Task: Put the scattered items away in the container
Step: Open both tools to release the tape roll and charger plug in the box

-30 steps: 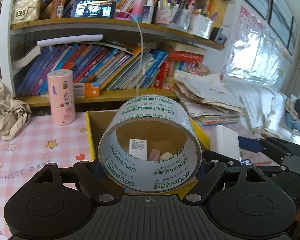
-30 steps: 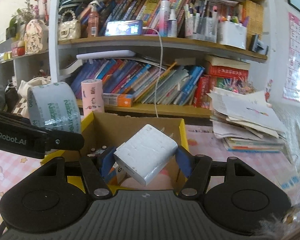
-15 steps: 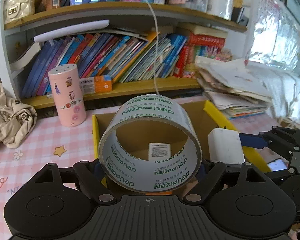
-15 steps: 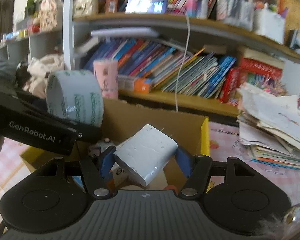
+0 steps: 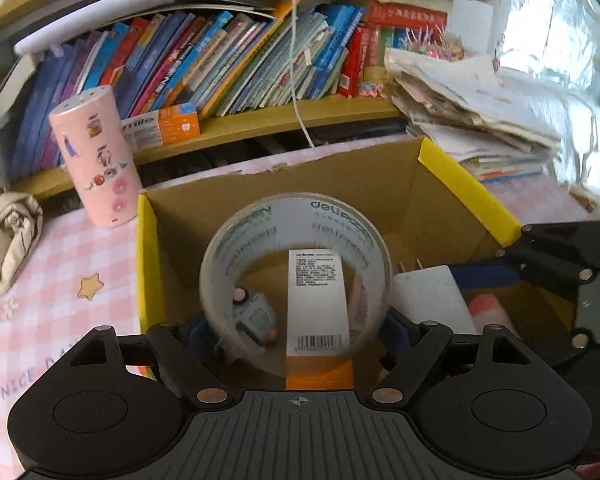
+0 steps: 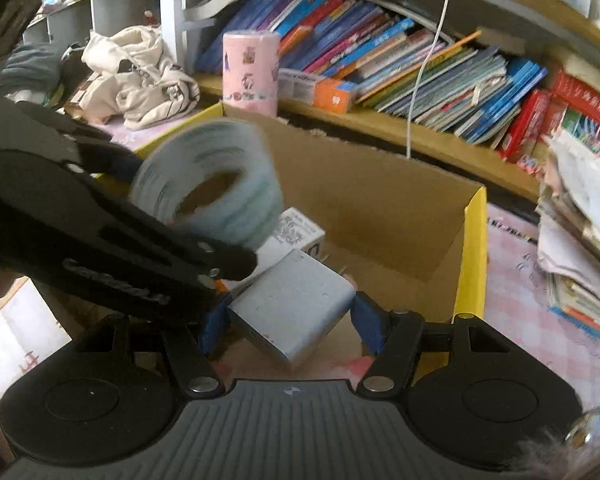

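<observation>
A cardboard box with yellow flaps point(image 5: 468, 196) stands open on the pink checked table. My left gripper point(image 5: 296, 332) is shut on a roll of clear packing tape point(image 5: 300, 216), held over the box's inside. In the right wrist view the same tape roll point(image 6: 206, 184) looks blurred, left of my right gripper point(image 6: 292, 316). That gripper is shut on a white plug charger point(image 6: 296, 300), tilted, also over the box. The charger point(image 5: 424, 300) shows right of the roll in the left wrist view. A white labelled carton point(image 5: 316, 296) and a small grey item point(image 5: 256, 316) lie in the box.
A pink cylinder with stickers point(image 5: 96, 156) stands left of the box. Behind it runs a shelf of books point(image 5: 236, 64) with a white cable point(image 5: 296, 80) hanging down. A stack of papers point(image 5: 472, 100) sits at the right, crumpled beige cloth point(image 5: 8, 232) at the left.
Both grippers have moved forward and down over the box and now tilt further downward. The tape roll and the charger stay gripped; the box's inside now fills both views.
</observation>
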Demonstrator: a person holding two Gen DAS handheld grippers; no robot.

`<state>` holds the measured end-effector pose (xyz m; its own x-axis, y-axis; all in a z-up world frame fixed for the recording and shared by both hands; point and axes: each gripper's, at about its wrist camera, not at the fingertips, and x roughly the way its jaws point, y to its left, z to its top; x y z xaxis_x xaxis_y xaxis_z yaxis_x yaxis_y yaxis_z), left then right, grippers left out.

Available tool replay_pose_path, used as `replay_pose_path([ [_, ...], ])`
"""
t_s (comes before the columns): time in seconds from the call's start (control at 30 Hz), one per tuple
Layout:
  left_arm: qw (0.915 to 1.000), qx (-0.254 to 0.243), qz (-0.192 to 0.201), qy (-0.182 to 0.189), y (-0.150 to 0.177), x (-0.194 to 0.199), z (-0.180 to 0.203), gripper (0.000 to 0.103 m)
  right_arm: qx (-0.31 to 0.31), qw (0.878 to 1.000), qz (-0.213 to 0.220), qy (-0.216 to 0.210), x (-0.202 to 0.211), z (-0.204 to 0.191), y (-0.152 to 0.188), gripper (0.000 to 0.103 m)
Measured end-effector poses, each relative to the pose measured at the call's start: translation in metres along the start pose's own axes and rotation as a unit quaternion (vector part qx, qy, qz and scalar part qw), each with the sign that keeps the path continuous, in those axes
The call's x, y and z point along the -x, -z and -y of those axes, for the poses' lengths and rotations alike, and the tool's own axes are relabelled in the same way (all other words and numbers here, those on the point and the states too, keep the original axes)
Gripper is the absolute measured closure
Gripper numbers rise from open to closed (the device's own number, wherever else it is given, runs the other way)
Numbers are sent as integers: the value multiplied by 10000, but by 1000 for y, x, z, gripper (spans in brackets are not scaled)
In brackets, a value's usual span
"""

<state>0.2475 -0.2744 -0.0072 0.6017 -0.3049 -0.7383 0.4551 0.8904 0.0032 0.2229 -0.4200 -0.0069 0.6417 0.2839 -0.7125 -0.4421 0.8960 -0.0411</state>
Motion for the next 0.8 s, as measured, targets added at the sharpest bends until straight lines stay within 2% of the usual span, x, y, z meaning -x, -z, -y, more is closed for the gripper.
replay_pose_path([
  [0.3,10000,4,-26,-66,0,3,1,16,-55,9999,-139,-62,0,1,-1,40],
  [0.43,9998,139,118,-69,3,13,1,8,-90,9999,-100,-35,0,1,-1,40],
  [0.53,9994,128,275,-179,7,24,2,7,-140,9999,-82,-26,1,1,-1,39],
  [0.67,9983,183,504,-238,12,38,-1,4,-224,9997,15,4,5,-3,-1,31],
  [0.7,9979,206,569,-243,13,42,-1,4,-236,9997,60,48,7,-4,-2,25],
  [0.77,9966,256,713,-338,16,50,-1,2,-266,9994,172,114,11,-6,-2,18],
  [0.8,9955,284,810,-407,17,55,-1,1,-276,9993,225,112,13,-7,-1,18],
])
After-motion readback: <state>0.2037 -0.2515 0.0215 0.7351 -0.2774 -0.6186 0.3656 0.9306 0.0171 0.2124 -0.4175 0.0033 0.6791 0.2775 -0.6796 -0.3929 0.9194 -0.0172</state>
